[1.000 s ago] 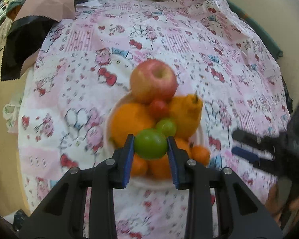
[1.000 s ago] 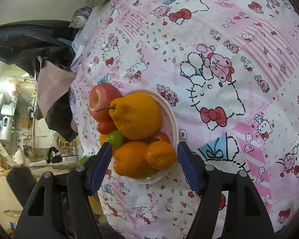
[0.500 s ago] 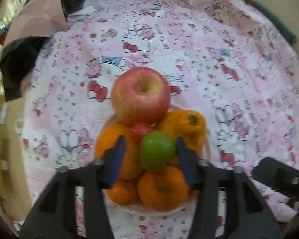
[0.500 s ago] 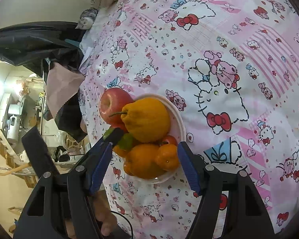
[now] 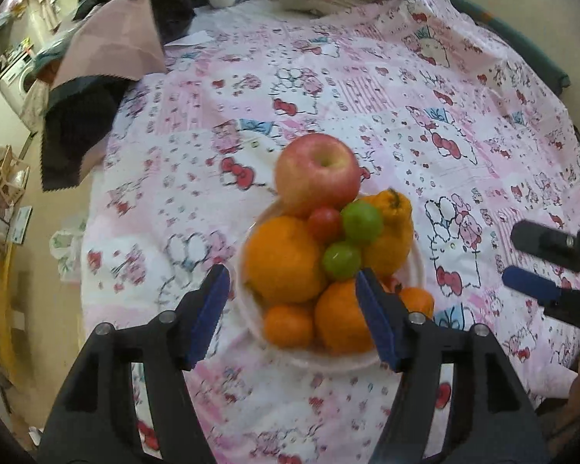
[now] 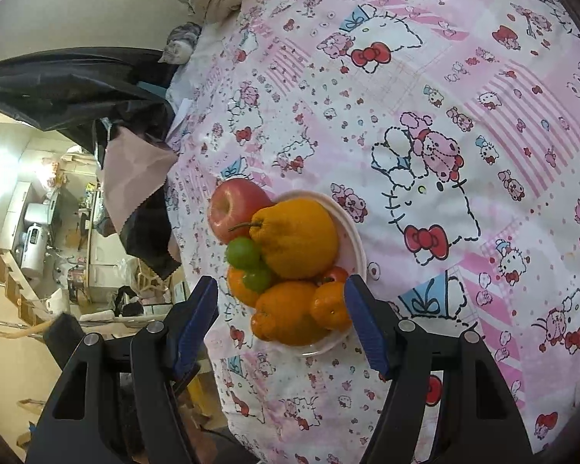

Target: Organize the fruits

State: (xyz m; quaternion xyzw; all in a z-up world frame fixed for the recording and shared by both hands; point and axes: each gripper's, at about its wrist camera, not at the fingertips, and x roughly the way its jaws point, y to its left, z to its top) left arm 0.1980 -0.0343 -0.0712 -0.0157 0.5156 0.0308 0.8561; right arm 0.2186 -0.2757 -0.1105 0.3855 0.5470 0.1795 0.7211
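The left hand-held gripper (image 5: 292, 311) hangs with its blue-padded jaws spread wide and nothing between them, just above the near side of a white plate (image 5: 247, 309) piled with fruit. The right hand-held gripper (image 6: 280, 321) is equally wide and empty at the plate's (image 6: 352, 239) near edge. On the pile, two green fruits, an upper green fruit (image 5: 361, 221) and a lower green fruit (image 5: 341, 260), rest beside a small red tomato (image 5: 324, 224), among oranges (image 5: 282, 259), with a red apple (image 5: 317, 174) at the far side. The plate sits on a pink cartoon-print cloth (image 5: 425, 96).
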